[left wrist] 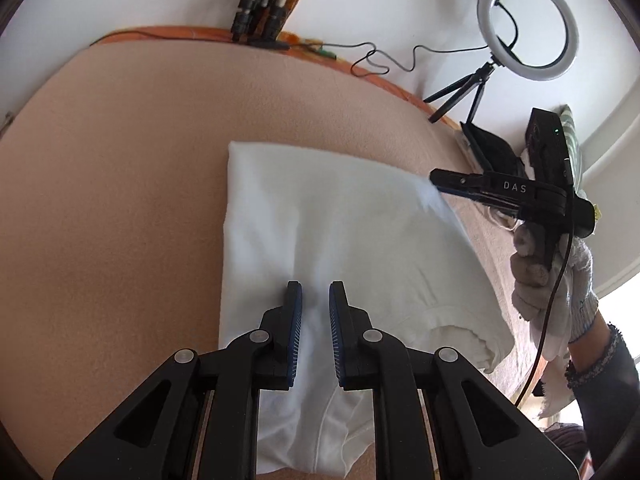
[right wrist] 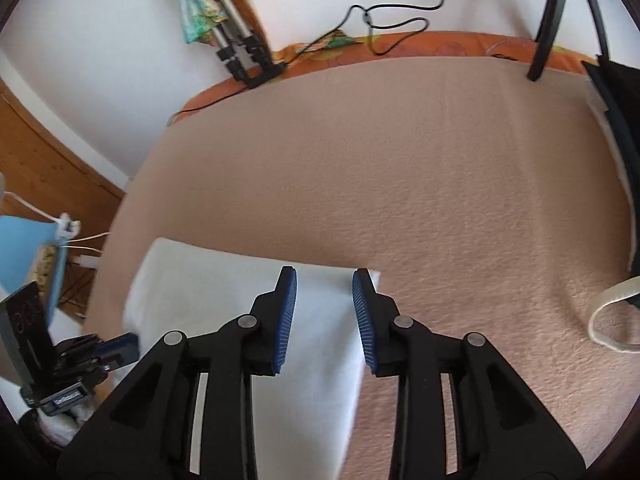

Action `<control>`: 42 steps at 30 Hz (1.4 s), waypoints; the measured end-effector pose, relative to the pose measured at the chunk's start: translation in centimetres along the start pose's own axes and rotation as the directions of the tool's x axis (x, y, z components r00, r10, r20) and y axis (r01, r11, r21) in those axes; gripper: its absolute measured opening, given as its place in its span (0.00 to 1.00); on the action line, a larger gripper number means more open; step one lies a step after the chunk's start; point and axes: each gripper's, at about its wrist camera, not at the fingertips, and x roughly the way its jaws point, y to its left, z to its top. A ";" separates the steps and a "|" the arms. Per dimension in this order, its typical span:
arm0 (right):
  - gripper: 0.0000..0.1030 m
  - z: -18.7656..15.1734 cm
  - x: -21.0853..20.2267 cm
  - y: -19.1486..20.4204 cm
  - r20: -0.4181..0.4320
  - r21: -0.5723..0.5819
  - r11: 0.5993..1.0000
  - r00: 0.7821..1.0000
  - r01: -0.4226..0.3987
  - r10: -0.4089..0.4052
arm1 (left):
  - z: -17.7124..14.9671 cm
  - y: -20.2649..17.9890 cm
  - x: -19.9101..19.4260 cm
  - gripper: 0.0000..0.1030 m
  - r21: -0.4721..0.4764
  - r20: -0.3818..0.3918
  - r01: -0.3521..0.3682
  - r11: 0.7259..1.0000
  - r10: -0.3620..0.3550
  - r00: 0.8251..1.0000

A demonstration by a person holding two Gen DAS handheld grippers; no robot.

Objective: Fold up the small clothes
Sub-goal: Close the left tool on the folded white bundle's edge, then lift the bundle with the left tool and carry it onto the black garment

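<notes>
A white folded garment [left wrist: 320, 224] lies on the tan blanket [left wrist: 120, 160]. It also shows in the right wrist view [right wrist: 224, 292]. My left gripper [left wrist: 316, 292] is open, its blue pads hovering over the garment's near part with nothing between them. My right gripper [right wrist: 325, 280] is open over the garment's far right corner. In the left wrist view the right gripper [left wrist: 436, 180] sits at the garment's right corner, held by a gloved hand [left wrist: 552, 280]. A rolled hem [left wrist: 460, 332] shows at the garment's right side.
A ring light on a small tripod [left wrist: 524, 24] stands at the back right, with a black cable [left wrist: 384, 60] along the orange edge. Folded tripod legs [left wrist: 260, 8] lean on the wall. A black bag [right wrist: 616, 120] and a strap [right wrist: 604, 320] lie at the right.
</notes>
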 end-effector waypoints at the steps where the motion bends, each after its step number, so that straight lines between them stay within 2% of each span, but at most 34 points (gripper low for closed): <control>1: 0.30 0.0 -0.2 -0.5 0.015 0.010 0.999 0.999 0.042 -0.042 | -0.3 0.2 -0.3 0.12 0.001 0.012 -0.002 1.000 0.002 1.000; 4: 0.31 -0.2 -1.6 -2.5 0.045 0.083 0.997 0.999 0.004 -0.008 | -1.0 0.6 -2.7 0.13 0.018 0.045 -0.040 0.999 0.039 0.998; 5: 0.33 -0.4 -2.1 -2.9 0.055 0.091 0.996 0.998 -0.016 0.011 | -1.3 1.1 -3.9 0.21 0.003 0.065 -0.038 0.999 0.037 0.997; 6: 0.40 -0.6 -2.6 -3.2 0.067 0.096 0.995 0.997 -0.033 0.026 | -1.5 1.8 -5.0 0.40 -0.029 0.080 -0.030 0.999 0.032 0.996; 7: 0.49 -0.8 -2.9 -3.5 0.076 0.104 0.993 0.996 -0.051 0.043 | -1.9 2.6 -6.0 0.52 -0.071 0.092 -0.016 0.997 0.023 0.995; 8: 0.52 -1.1 -3.2 -3.7 0.082 0.111 0.990 0.994 -0.084 0.076 | -2.3 3.3 -6.9 0.65 -0.108 0.104 0.005 0.994 0.006 0.995; 10: 0.65 -1.8 -3.2 -4.1 0.084 0.126 0.979 0.985 -0.160 0.150 | -3.4 4.6 -8.2 0.65 -0.190 0.128 0.067 0.980 -0.043 0.991; 14: 0.65 -2.3 -1.6 -4.4 0.067 0.140 0.968 0.978 -0.207 0.199 | -5.4 6.7 -7.4 0.65 -0.348 0.104 0.201 0.916 -0.176 0.979; 16: 0.65 -2.1 -1.2 -4.2 0.093 0.137 0.965 0.972 -0.225 0.213 | -6.0 6.8 -6.3 0.65 -0.373 0.063 0.195 0.907 -0.185 0.981; 17: 0.65 -1.9 -1.0 -4.0 0.099 0.131 0.964 0.971 -0.230 0.218 | -6.0 6.4 -6.4 0.66 -0.363 0.091 0.207 0.908 -0.187 0.978; 19: 0.65 -1.6 -0.4 -3.4 0.097 0.109 0.960 0.964 -0.259 0.249 | -5.6 5.2 -6.0 0.66 -0.316 0.080 0.194 0.929 -0.177 0.981; 21: 0.65 -1.5 -0.2 -2.5 0.111 0.071 0.969 0.968 -0.236 0.227 | -5.2 4.2 -5.6 0.65 -0.288 0.085 0.194 0.938 -0.177 0.981; 23: 0.60 -1.2 0.4 -1.7 0.097 0.050 0.961 0.959 -0.273 0.267 | -4.8 3.2 -5.0 0.63 -0.255 0.075 0.197 0.947 -0.184 0.980; 24: 0.59 -1.3 0.6 -1.3 0.097 0.044 0.958 0.956 -0.282 0.277 | -4.7 2.7 -4.9 0.62 -0.242 0.078 0.179 0.954 -0.165 0.983; 25: 0.59 -1.4 0.7 -0.9 0.100 0.027 0.963 0.960 -0.266 0.263 | -4.5 2.2 -4.6 0.59 -0.227 0.070 0.167 0.959 -0.155 0.985; 26: 0.56 -1.3 0.8 -0.5 0.095 0.011 0.968 0.964 -0.252 0.250 | -4.4 2.0 -4.3 0.40 -0.219 0.055 0.148 0.965 -0.139 0.989; 27: 0.44 -1.3 0.9 -0.4 0.086 0.012 0.966 0.963 -0.257 0.255 | -4.4 1.8 -4.1 0.24 -0.221 0.053 0.123 0.967 -0.114 0.992; 28: 0.27 -1.2 1.3 -0.5 0.066 0.027 0.960 0.958 -0.280 0.278 | -4.4 1.9 -4.0 0.21 -0.226 0.057 0.113 0.968 -0.102 0.993; 30: 0.20 -1.3 1.6 -0.3 0.059 0.025 0.964 0.963 -0.263 0.262 | -4.4 1.9 -3.8 0.15 -0.217 0.056 0.096 0.972 -0.086 0.995; 32: 0.12 -1.4 1.6 0.0 0.051 0.018 0.966 0.965 -0.259 0.258 | -4.4 1.5 -4.0 0.13 -0.202 0.061 0.074 0.976 -0.063 0.996; 38: 0.10 -0.9 -1.0 1.8 0.093 -0.018 0.984 0.979 -0.178 0.179 | -4.4 -0.2 -6.2 0.11 -0.088 0.123 0.006 0.996 0.005 0.992; 42: 0.10 -0.7 -3.7 2.9 0.128 -0.057 0.987 0.979 -0.150 0.156 | -4.0 -1.6 -7.5 0.10 -0.034 0.166 0.001 0.999 0.005 0.986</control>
